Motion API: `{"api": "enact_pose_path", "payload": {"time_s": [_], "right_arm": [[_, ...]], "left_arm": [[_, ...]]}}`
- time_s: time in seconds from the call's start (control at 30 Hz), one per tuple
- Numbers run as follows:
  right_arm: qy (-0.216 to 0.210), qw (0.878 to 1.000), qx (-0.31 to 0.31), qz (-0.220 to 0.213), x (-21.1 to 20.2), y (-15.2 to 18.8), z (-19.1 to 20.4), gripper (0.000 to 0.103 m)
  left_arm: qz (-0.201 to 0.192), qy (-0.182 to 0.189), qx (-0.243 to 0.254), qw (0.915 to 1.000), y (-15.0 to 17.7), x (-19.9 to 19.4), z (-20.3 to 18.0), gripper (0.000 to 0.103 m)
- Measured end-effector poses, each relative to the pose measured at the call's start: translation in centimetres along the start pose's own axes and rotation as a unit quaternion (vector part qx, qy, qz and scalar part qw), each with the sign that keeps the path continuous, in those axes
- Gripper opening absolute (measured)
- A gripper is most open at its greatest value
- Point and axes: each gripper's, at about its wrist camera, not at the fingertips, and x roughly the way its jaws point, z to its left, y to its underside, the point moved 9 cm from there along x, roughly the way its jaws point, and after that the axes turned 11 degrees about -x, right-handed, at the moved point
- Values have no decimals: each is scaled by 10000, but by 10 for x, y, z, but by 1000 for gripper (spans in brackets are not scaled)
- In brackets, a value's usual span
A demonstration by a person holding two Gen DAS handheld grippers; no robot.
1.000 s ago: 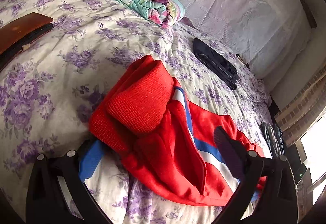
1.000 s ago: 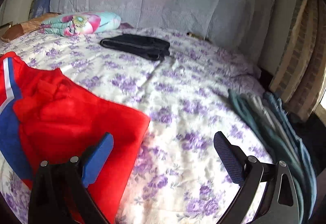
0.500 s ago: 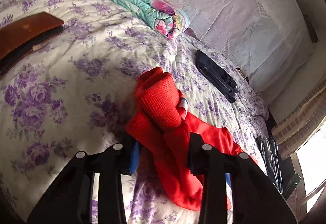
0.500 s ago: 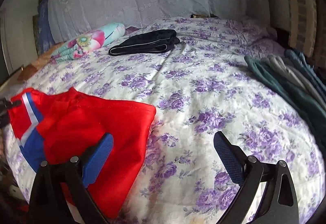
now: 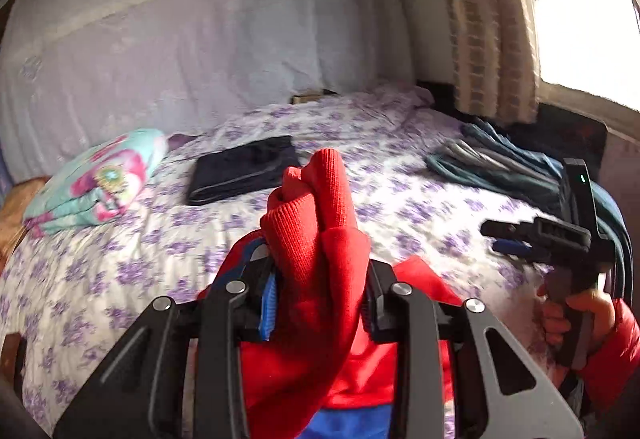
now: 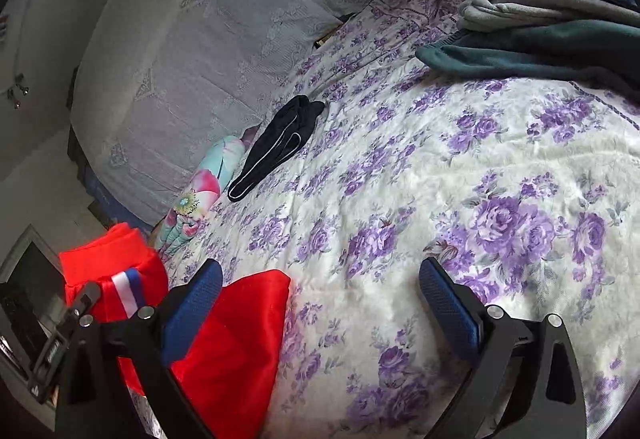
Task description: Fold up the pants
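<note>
The red track pants (image 5: 320, 239) hang bunched above the floral bed (image 5: 120, 259), their ribbed cuff pinched in the left tool (image 5: 320, 303). The right tool (image 6: 320, 303), spread and empty, hovers nearby. Bunched fabric may slip or fold crooked.

My left gripper (image 5: 320, 303) holds the pants (image 5: 320, 239) up over the bed (image 5: 120, 259). Behind them lie folded trousers (image 5: 244, 169) — a blanket (image 5: 96, 179) to their left, piled clothes (image 5: 492, 167) to the right.
</note>
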Motion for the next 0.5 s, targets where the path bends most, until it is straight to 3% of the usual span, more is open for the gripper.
{"api": "enact_pose_path", "payload": {"time_s": [0.1,0.17,0.23,0.27,0.3,0.37,0.5], "right_arm": [[-50,10000,39,-40,0,0,0,99],[-68,9999,59,-54,-3,-1,-3,99],[-50,10000,34,-47,-2,-1,-2,99],[-37,10000,27,-43,-3,-1,-3,99],[-25,10000,18,-34,-3,-1,-4,99],[6,10000,-6,-34,-3,-1,-4,99],[224,9996,-172,-13,-3,-1,1,99]], "left_arm": [[598,281,843,9942,52,35,-64,34],[719,-85,1303,9888,80,49,-77,42],[584,-11,1413,9882,87,41,-82,68],[476,159,1317,9900,82,32,-81,91],[332,328,1176,9920,75,21,-79,99],[116,474,990,9939,59,4,-70,99],[-152,-158,564,9982,36,-7,-29,99]]}}
